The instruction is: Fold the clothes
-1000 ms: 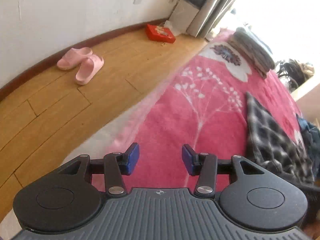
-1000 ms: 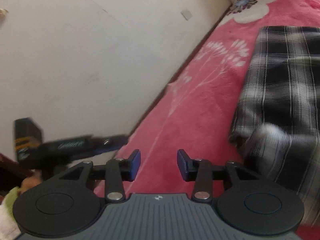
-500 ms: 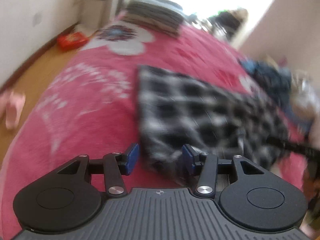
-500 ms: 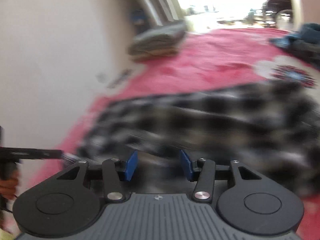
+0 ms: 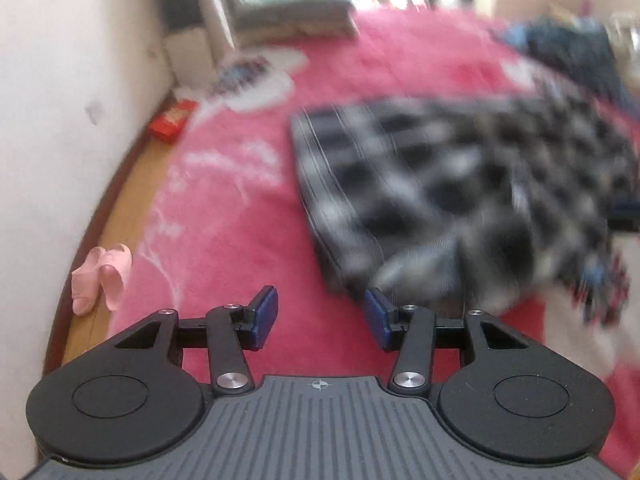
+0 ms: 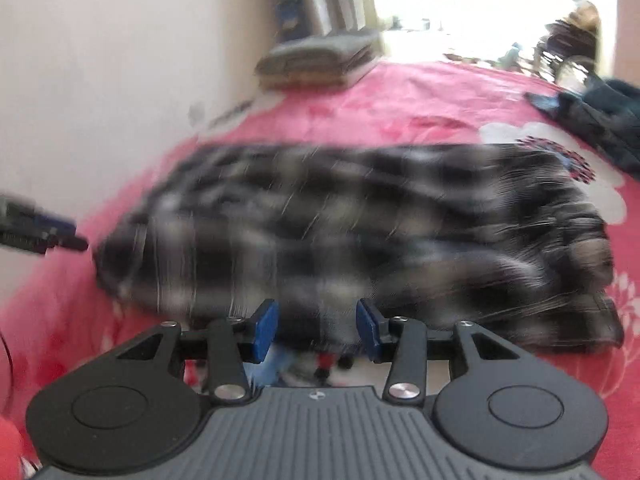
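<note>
Fabric of the plaid shirt [image 5: 460, 184], lying on the pink blanket [image 5: 224, 216], looks soft and limp; pinch its near hem, probably. Left gripper [image 5: 320, 320] spread, empty; right gripper [image 6: 316, 326] closing, pinching nothing.

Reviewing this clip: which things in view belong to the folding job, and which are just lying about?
Belongs to the job:
- plaid garment, spread on the pink blanket
- left tool, open, empty
- right tool, jaws closing, nothing gripped

Just lying about:
- pink slippers on the floor
- red box
- folded grey stack
- dark clothes heap
</note>
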Tool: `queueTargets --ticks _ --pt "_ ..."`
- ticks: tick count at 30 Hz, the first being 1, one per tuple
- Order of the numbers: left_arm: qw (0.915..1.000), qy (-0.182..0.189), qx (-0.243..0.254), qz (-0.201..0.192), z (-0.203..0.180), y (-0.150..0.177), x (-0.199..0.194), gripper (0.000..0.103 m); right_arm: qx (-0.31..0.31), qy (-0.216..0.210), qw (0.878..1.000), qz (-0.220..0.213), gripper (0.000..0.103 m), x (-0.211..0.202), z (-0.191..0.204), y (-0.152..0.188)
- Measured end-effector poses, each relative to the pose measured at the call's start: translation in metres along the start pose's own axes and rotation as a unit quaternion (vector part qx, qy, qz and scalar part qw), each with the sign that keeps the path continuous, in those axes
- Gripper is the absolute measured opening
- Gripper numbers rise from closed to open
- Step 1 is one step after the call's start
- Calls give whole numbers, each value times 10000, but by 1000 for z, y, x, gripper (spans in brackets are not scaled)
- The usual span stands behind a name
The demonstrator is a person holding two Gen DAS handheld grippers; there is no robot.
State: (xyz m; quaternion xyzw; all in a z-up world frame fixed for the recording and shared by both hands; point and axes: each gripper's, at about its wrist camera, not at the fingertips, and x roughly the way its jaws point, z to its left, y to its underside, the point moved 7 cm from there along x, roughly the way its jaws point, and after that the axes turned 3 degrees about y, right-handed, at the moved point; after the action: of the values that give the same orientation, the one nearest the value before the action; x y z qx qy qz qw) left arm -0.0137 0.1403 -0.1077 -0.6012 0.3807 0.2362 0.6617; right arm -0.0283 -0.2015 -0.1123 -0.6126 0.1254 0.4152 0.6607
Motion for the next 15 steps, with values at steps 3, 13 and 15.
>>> queueTargets --ticks 3,13,15 --pt "9984 483 -23 -299 -17 -22 -1 48 593 -214 9978 -199 48 3 -11 -21" --pt "9861 1290 984 344 -88 18 41 48 333 -817 9961 33 48 45 43 -26" --pt "9853 1371 913 443 -84 32 39 48 59 -750 9965 356 48 53 47 -7"
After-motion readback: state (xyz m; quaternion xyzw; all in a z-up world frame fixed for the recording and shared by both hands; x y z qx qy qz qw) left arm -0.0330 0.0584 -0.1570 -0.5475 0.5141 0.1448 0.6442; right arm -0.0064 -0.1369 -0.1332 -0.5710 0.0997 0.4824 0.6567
